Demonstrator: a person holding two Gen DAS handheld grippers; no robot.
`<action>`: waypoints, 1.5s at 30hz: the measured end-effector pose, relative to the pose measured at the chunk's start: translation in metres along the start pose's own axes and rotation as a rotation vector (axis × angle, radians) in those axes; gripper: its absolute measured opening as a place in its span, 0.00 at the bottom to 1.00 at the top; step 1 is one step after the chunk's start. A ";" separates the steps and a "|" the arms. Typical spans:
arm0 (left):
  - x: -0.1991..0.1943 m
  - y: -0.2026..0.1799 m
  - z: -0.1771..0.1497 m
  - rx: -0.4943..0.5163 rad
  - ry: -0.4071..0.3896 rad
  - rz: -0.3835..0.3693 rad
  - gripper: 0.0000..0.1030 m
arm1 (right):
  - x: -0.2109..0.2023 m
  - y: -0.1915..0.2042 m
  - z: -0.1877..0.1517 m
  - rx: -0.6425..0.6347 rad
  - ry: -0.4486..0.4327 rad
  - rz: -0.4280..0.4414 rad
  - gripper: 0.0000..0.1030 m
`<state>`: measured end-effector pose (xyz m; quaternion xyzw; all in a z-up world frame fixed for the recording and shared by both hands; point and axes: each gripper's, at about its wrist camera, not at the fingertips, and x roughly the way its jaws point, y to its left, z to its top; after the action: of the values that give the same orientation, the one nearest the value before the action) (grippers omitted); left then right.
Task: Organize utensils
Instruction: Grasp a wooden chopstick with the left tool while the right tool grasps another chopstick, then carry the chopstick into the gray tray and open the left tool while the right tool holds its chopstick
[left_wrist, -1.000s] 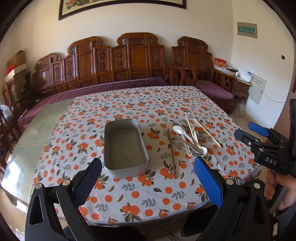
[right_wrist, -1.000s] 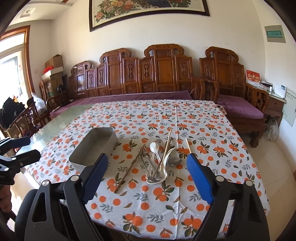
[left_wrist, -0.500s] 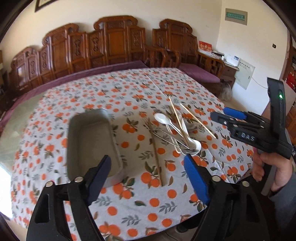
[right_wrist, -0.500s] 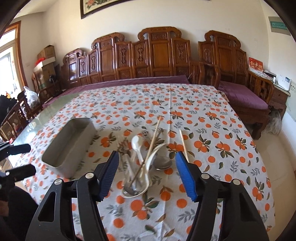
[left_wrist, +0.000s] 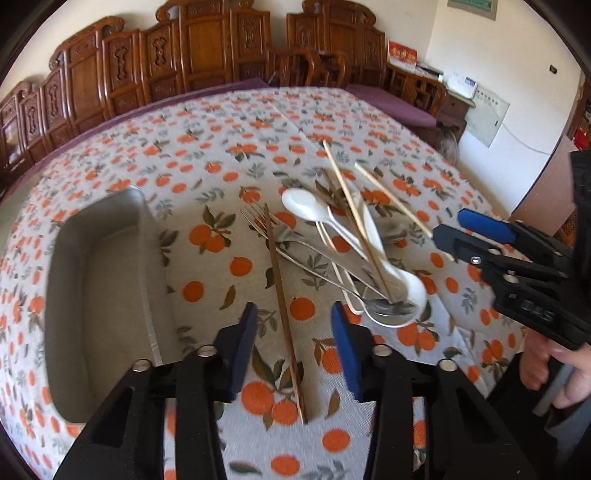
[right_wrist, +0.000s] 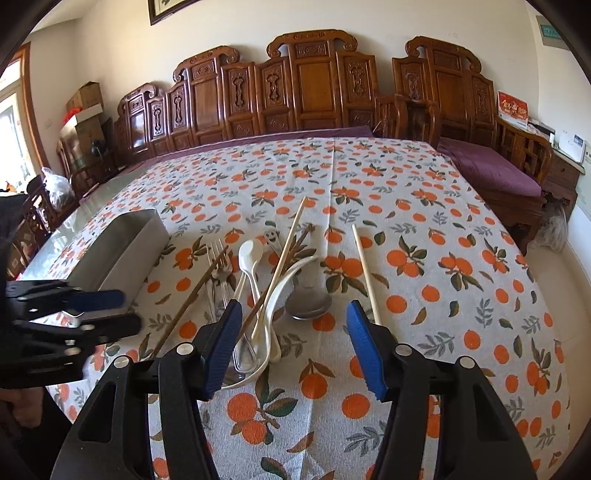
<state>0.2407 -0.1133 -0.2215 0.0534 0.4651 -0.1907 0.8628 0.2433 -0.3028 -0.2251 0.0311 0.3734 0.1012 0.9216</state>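
Note:
A dark brown chopstick (left_wrist: 275, 258) lies on the orange-print tablecloth (left_wrist: 221, 155), and my left gripper (left_wrist: 293, 325) straddles its near half. The jaws are closing; the pads stand clear of it. To its right lies a heap of white spoons (left_wrist: 299, 201), forks (left_wrist: 255, 216) and pale chopsticks (left_wrist: 391, 199). My right gripper (right_wrist: 293, 325) hovers low over the heap's near end, its jaws closing, with a metal spoon (right_wrist: 308, 304) and white spoon handles (right_wrist: 251, 251) between the fingers, untouched. A pale chopstick (right_wrist: 364, 266) runs by its right finger. The grey metal tray (left_wrist: 99, 295) sits left, nothing in it.
Each gripper shows in the other's view: the right gripper (left_wrist: 458, 229) at the right with a hand (left_wrist: 554, 369) on it, the left gripper (right_wrist: 127, 310) beside the tray (right_wrist: 122, 243). Carved wooden benches (right_wrist: 317, 88) line the far side. A purple cushion (right_wrist: 491, 173) lies right.
Both grippers have come down and forward toward the table and their jaws have narrowed. The left one now has the brown chopstick between its fingers; the right one is over the heap.

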 end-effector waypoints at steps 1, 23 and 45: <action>0.007 0.001 0.000 -0.002 0.010 0.000 0.31 | 0.001 0.000 0.000 0.000 0.003 0.003 0.58; 0.023 0.019 -0.009 -0.077 0.014 -0.058 0.04 | 0.022 -0.011 0.010 0.020 0.037 -0.023 0.48; -0.033 0.034 0.001 -0.094 -0.104 -0.096 0.04 | 0.087 -0.068 0.013 -0.012 0.203 -0.150 0.06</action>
<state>0.2378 -0.0731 -0.1972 -0.0194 0.4302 -0.2123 0.8772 0.3240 -0.3503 -0.2843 -0.0129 0.4654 0.0370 0.8842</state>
